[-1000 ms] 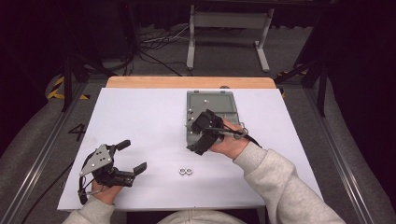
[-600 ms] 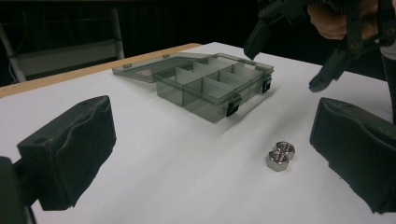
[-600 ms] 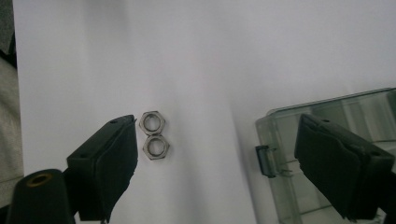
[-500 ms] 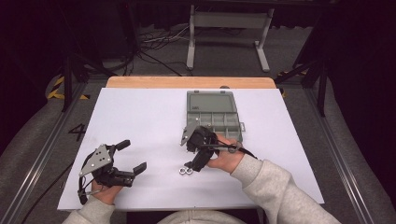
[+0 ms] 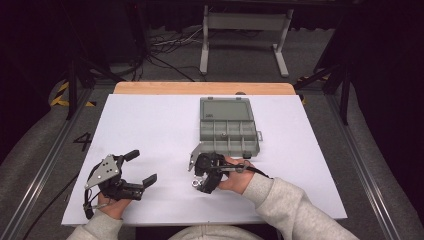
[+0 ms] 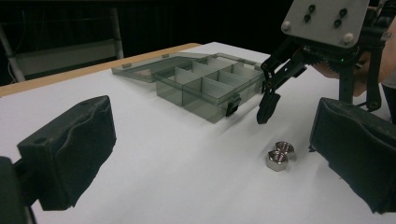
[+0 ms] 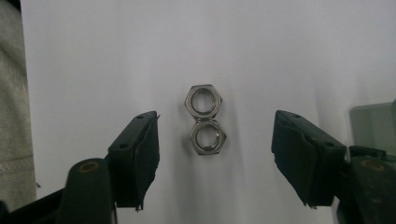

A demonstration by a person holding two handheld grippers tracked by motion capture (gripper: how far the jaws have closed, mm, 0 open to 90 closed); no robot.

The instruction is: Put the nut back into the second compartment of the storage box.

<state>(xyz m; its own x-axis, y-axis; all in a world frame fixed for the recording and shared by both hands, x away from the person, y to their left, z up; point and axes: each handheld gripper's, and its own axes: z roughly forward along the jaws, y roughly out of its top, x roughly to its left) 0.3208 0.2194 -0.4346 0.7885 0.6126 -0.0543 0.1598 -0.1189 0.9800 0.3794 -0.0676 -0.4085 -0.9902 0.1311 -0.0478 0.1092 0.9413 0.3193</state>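
My right claw (image 7: 215, 158) hangs over two touching nuts (image 7: 205, 120) on the sheet, near the box (image 5: 228, 131). Its jaws have just been closing but grip nothing yet. I'd centre on the nearer nut so the other doesn't get dragged along. Left claw (image 5: 141, 169) sits open.

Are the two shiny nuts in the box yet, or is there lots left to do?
Not yet. Done: the grey plastic compartment box lies open. In hand: the right gripper hangs over the two silver hexagonal metal nuts, which touch each other on the white table. Its fingers have just been closing either side of them without touching. Left: gripping, carrying, dropping. The left gripper rests open.
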